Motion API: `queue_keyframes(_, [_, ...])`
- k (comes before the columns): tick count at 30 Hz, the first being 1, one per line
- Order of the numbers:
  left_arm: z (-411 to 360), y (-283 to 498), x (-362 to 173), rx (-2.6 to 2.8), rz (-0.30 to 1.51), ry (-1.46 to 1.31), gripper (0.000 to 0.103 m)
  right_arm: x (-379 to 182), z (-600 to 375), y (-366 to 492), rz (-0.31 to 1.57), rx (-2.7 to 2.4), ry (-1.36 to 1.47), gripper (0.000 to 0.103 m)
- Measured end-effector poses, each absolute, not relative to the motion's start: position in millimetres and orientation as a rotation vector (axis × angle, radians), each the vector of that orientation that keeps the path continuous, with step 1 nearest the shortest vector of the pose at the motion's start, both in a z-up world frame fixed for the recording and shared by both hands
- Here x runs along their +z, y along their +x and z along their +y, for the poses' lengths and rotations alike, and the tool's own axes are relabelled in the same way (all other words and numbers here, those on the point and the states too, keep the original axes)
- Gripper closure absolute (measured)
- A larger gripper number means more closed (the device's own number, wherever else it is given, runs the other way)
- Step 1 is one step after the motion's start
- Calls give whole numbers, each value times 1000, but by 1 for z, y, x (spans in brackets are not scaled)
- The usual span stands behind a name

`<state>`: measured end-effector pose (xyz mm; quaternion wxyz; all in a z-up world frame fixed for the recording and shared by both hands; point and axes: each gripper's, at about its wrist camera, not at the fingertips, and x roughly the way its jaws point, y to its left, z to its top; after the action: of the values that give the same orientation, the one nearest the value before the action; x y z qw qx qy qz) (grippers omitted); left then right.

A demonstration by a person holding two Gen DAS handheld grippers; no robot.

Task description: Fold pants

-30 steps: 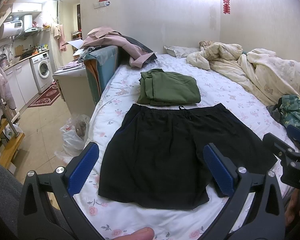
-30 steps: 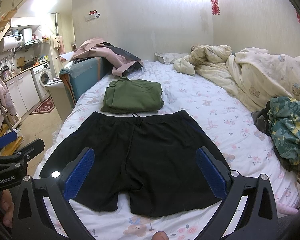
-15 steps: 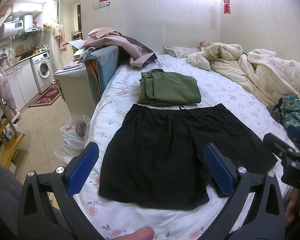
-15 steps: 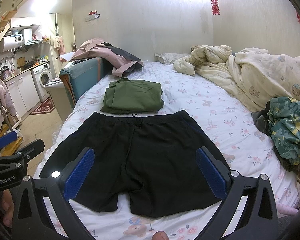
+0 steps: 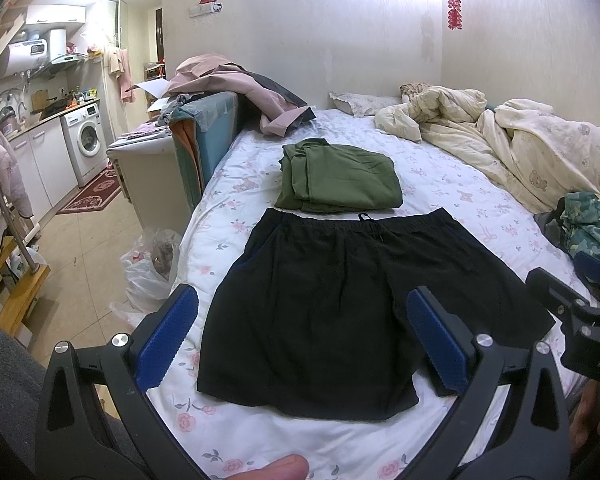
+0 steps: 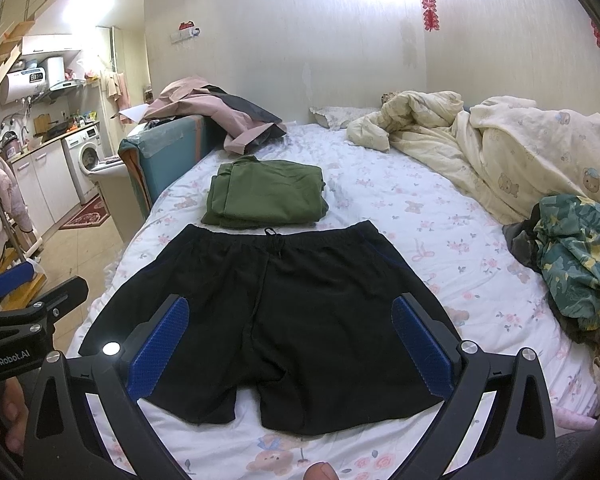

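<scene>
Black shorts lie flat and spread out on the floral bedsheet, waistband away from me, leg hems toward me; they also show in the right wrist view. My left gripper is open and empty, held above the shorts' near left hem. My right gripper is open and empty, held above the crotch and hems. The right gripper's body shows at the right edge of the left wrist view, and the left gripper's body at the left edge of the right wrist view.
Folded green pants lie just beyond the waistband. A rumpled cream duvet and a green patterned garment lie on the right. A pink jacket drapes over a teal panel on the left. Plastic bags sit on the floor.
</scene>
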<state>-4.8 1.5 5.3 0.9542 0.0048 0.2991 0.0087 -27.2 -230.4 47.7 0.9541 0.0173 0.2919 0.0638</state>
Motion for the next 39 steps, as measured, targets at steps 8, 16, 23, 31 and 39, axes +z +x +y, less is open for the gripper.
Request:
queue_keyframes(8, [2,-5,5,18,607,10,0,47,-227,-28,594,129,36,0])
queue_keyframes(16, [2,-5,5,17,608,8,0,46,-228,-29,595,129,35,0])
queue_keyframes(23, [3,-1,5,32,636,6,0,28,-242,-13,805,314,278,0])
queue_keyframes(31, [-1,15,3,47,710,-23,0,-71,-280,-1,1177,390,830,0])
queue_keyframes(39, [-10,41,-8,15,804,-95,0,-115,-329,10,1200,135,1022,32])
